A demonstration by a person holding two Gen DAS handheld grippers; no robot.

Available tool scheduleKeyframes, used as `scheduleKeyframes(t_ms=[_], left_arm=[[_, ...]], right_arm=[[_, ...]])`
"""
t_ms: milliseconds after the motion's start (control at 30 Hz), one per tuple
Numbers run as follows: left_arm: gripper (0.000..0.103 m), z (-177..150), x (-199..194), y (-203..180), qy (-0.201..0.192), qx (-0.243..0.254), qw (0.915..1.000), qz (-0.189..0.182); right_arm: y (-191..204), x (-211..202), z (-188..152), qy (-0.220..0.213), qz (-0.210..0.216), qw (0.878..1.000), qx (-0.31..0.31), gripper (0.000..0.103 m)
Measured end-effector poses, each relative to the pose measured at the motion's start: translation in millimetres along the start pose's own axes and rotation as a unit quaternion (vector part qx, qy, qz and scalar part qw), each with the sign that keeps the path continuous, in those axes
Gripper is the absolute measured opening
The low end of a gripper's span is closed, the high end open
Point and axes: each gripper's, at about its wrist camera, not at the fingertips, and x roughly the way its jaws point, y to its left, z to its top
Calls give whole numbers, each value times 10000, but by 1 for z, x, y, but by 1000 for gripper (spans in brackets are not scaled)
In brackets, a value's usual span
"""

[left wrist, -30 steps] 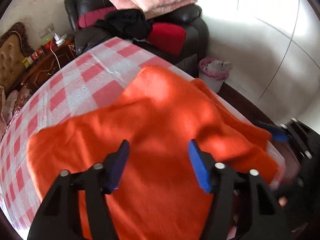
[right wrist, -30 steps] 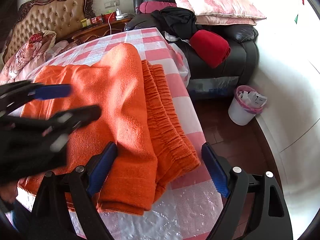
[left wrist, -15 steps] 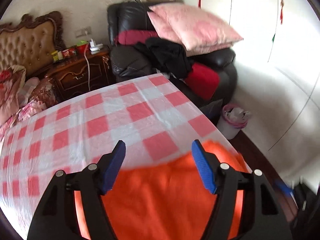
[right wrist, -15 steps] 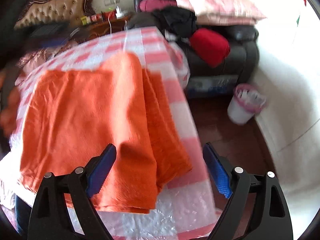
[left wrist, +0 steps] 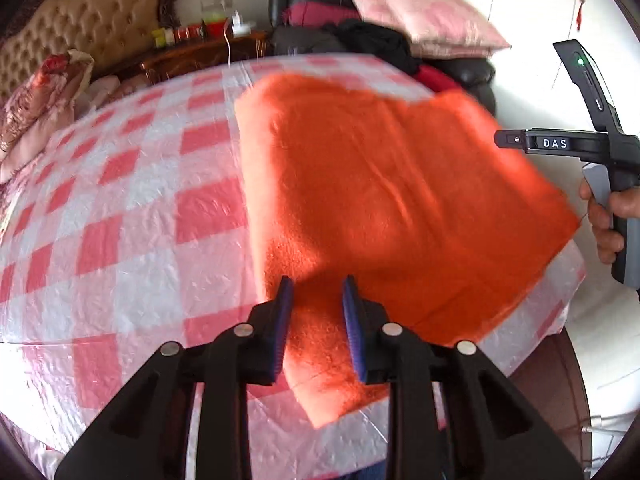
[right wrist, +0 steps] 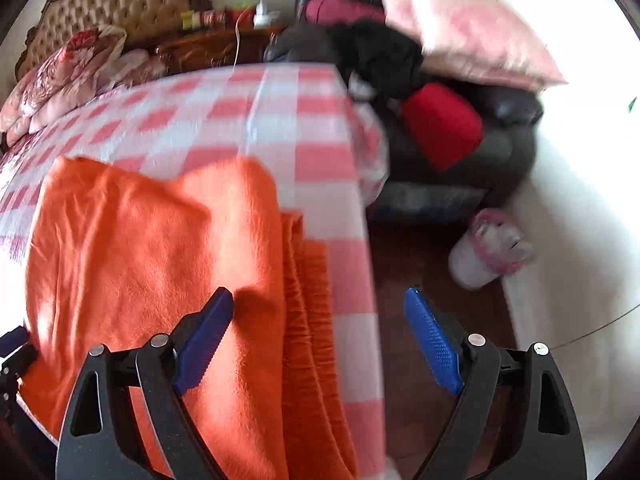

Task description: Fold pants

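- Left wrist view: the orange pants point(left wrist: 384, 200) are seen folded on the checked surface point(left wrist: 120, 208), near its right edge, with the long axis running from the near corner away toward the sofa point(left wrist: 472, 72).
- The left hand-held gripper point(left wrist: 316, 320) is narrowed around the near corner of the pants; whether the cloth is pinched cannot be told. Half a second ago its jaws were wider, above the far edge.
- Right wrist view: the right hand-held gripper point(right wrist: 320, 344) is held wide over the waistband side of the pants point(right wrist: 160, 264); it was equally wide earlier.
- A waste bin point(right wrist: 492, 252) stands on the floor beside the surface point(right wrist: 304, 120), in front of the sofa point(right wrist: 472, 152).
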Motion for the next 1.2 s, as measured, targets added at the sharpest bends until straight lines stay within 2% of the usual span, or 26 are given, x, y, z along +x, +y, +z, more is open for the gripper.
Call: scheduleKeyframes(t_ms=[33,100,167,233,300,333,367,433,467,533,633,667,733,767,800,833,933,1033,1100,1200], left_arm=[[33,0,-7,-2,-132,12,9999,-60],[35,-2,-15,-10,-245,19,9991,-334],[35,-8,-10,-22,-54,81,9985,-533],[36,-16,-2,-28,155,123,9992,-337],[36,-19,-5,-28,115,58,9994,-313],[39,-19,-6,-29,113,96,9995,-280],[47,-20,-9,-27,90,90,9997,-189],[48,-21,-13,-25,47,-22,9997,-242],[48,-20,-16,-25,-3,-11,9997,-260],[50,-19,-18,-30,-62,84,9997,-217],[51,-25,-12,-37,18,162,9998,-148],[51,-27,-13,-39,-17,181,9998,-95],[51,-26,-17,-40,-53,186,9997,-126],[51,-25,-25,-39,-159,155,9995,-205],[53,-24,-31,-38,-251,139,9994,-217],[55,-23,-37,-37,-354,129,9991,-192],[56,-18,-51,-34,-424,-24,9990,-156],[57,-12,-66,-36,-480,-76,9987,-168],[74,-6,-77,-37,-519,-190,9984,-80],[85,0,-99,-37,-532,-440,9976,-78]], right_arm=[[3,-13,1,-215,68,9997,-27,85],[10,-25,3,-373,272,9989,-96,86],[20,-27,4,-417,357,9981,-267,86],[29,-15,5,-294,192,9984,-453,86],[30,10,7,64,-27,9989,-465,85],[26,23,6,307,-269,9983,-421,86],[21,29,4,446,-270,9981,-323,87],[7,27,6,541,11,9983,214,87],[7,24,8,494,-35,9985,240,88],[15,7,21,140,-69,9999,43,88],[24,8,49,-29,255,9997,16,88],[26,18,57,50,96,9999,-34,88],[25,52,67,497,-578,9970,-164,87],[15,65,68,771,-649,9949,39,87],[6,63,69,750,-513,9954,303,87],[-4,55,70,634,-436,9953,586,87],[-22,13,63,186,-854,9917,947,89],[-18,-35,37,-62,-577,9930,1033,89],[-6,-66,11,-164,-713,9935,874,89],[13,-110,-29,-239,-689,9942,797,89]])
